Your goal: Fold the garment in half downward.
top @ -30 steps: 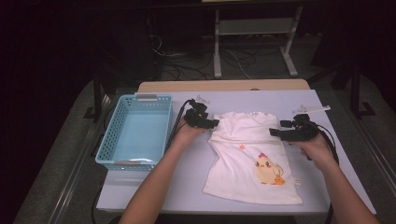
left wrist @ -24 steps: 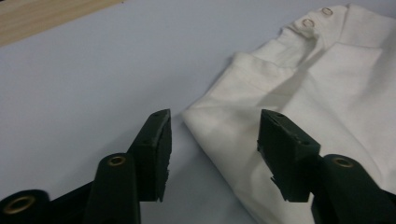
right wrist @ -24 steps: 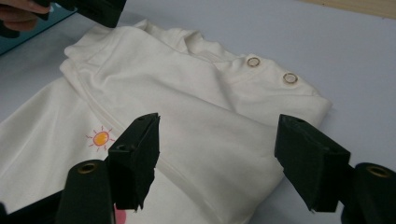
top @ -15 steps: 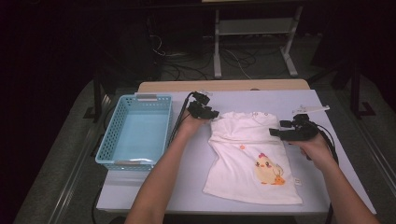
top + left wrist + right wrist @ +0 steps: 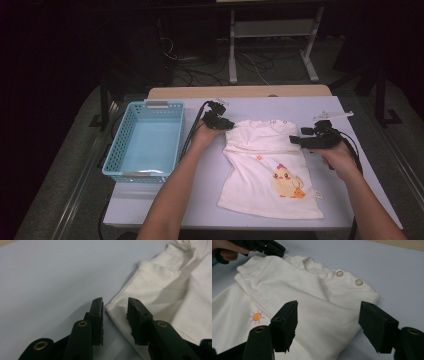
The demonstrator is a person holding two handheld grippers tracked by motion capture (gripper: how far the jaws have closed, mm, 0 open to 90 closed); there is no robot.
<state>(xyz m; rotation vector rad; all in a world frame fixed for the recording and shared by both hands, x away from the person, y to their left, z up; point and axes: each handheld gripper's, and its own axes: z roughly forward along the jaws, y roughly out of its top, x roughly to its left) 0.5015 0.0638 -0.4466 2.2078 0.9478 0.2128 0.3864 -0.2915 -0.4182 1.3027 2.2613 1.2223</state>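
A white baby shirt (image 5: 260,150) with a yellow chick print (image 5: 286,181) lies flat on the pale table (image 5: 200,195). My left gripper (image 5: 220,120) is at the shirt's far left corner. In the left gripper view the jaws (image 5: 115,303) have just been closing. The corner of the shirt (image 5: 160,290) lies between them, with a gap still showing at each pad. My right gripper (image 5: 304,141) is at the shirt's right shoulder, and its jaws (image 5: 329,312) stand wide open over the folded cloth (image 5: 312,300) near two metal snaps (image 5: 340,273).
A light blue plastic basket (image 5: 114,159) stands on the table to the left of the shirt. Cables trail from both grippers. Beyond the far table edge are a dark floor, loose wires and a white stand (image 5: 232,55).
The left hand has shifted a little away from the person to the shirt's corner, and its jaws have narrowed around it. The right hand and the shirt have stayed put.
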